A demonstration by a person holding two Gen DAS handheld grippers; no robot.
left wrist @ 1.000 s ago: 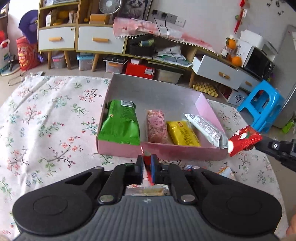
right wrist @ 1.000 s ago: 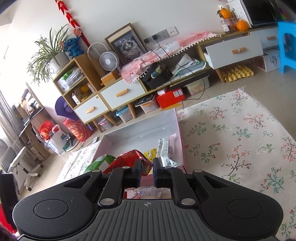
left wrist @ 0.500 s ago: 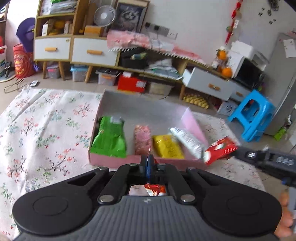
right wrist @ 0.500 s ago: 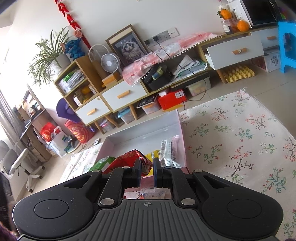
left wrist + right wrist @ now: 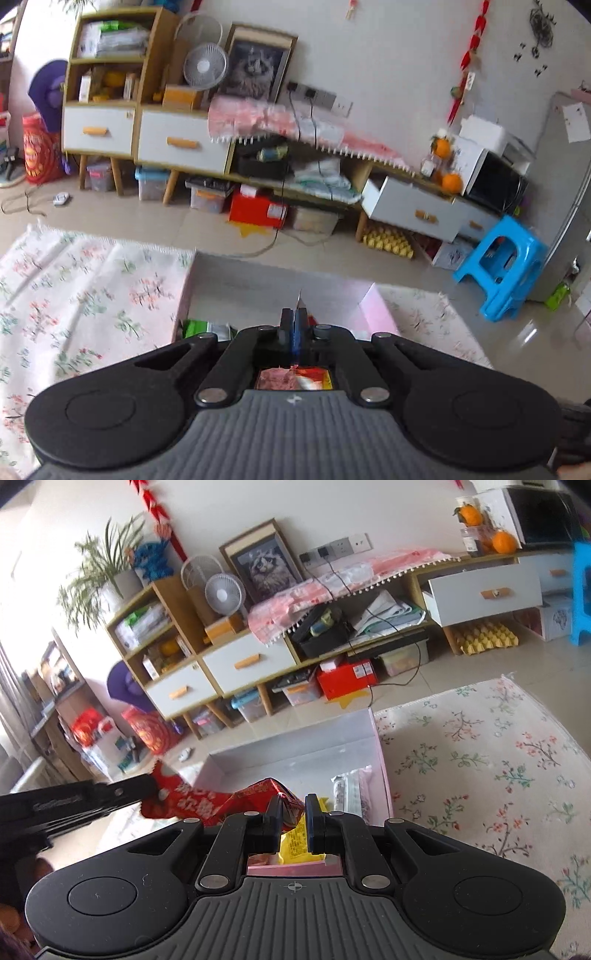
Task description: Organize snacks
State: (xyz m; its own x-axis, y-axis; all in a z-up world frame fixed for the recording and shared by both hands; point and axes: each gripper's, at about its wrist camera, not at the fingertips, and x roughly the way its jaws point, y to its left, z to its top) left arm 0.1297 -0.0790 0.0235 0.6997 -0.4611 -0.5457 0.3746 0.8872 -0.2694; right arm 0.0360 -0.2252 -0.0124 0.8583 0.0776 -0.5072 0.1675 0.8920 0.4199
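Note:
A pink open box [image 5: 380,746] lies on the floral cloth and holds a green packet [image 5: 199,326], a yellow packet [image 5: 295,843] and a silver packet [image 5: 347,788]. My left gripper [image 5: 297,321] is shut on the edge of a red snack packet [image 5: 177,801]; its arm shows from the left in the right wrist view. My right gripper [image 5: 293,812] holds a second red packet [image 5: 266,792] over the box, its fingers slightly parted.
The floral cloth [image 5: 480,746] spreads right of the box and also left of it [image 5: 74,295]. Behind stand low wooden cabinets [image 5: 147,136], a red box [image 5: 258,210] on the floor and a blue stool [image 5: 502,266].
My left gripper has risen and moved forward over the box with its red packet. My right gripper has eased apart on its red packet; the two packets now lie close together.

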